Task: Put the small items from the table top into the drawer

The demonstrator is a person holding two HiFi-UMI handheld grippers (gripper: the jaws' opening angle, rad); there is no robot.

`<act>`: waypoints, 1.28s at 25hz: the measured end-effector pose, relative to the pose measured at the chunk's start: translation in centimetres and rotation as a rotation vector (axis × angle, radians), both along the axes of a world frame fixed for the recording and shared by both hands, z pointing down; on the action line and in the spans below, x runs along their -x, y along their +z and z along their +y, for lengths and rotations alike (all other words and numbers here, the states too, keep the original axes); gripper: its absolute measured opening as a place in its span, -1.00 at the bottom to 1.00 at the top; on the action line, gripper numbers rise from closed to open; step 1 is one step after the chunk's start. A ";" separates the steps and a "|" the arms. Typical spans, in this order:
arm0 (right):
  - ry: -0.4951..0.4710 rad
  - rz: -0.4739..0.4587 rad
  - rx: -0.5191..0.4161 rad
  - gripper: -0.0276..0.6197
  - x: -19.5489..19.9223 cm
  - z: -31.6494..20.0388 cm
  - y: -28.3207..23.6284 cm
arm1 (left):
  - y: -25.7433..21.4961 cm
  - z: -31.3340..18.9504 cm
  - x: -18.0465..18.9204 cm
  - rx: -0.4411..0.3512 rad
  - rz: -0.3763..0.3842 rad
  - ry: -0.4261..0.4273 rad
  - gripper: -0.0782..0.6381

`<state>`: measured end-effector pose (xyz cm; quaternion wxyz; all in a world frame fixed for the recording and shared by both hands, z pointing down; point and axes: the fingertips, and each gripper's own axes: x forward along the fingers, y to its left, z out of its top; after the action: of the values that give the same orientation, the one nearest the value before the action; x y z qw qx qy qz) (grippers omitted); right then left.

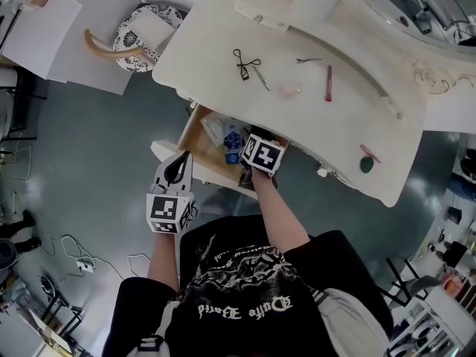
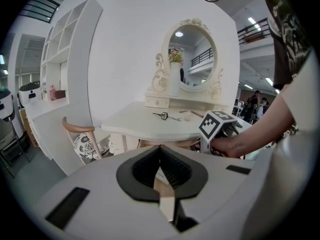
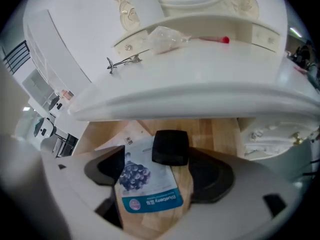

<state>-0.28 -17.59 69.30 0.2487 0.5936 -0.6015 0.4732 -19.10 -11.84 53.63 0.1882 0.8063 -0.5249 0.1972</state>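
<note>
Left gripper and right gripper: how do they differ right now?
The left gripper has its jaws together, outside the drawer; the right gripper has them apart, over it. The left is empty; between the right's jaws lie a sachet and a black case, ungripped. Both carry marker cubes.

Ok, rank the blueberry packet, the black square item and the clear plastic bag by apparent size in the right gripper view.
Largest: blueberry packet.
Then black square item and clear plastic bag, about alike; the bag lies farther off on the table top, so I won't rank those two.
</note>
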 end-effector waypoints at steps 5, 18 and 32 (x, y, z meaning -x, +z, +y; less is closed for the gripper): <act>0.008 -0.038 -0.026 0.27 -0.1 0.5 -2.0 | -0.8 -0.6 -0.7 -0.035 0.034 0.016 -0.74; -0.017 -0.109 -0.156 0.26 -1.7 2.7 -8.5 | -2.6 -0.6 -2.4 -0.089 0.116 0.070 -0.74; -0.027 -0.007 -0.369 0.14 -6.1 4.6 -14.3 | -3.6 -0.1 -6.6 -0.115 0.168 0.188 -0.74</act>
<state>5.81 -12.94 54.96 0.1400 0.6194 -0.6869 0.3534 -12.52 -11.90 50.08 0.1655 0.8752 -0.4398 0.1154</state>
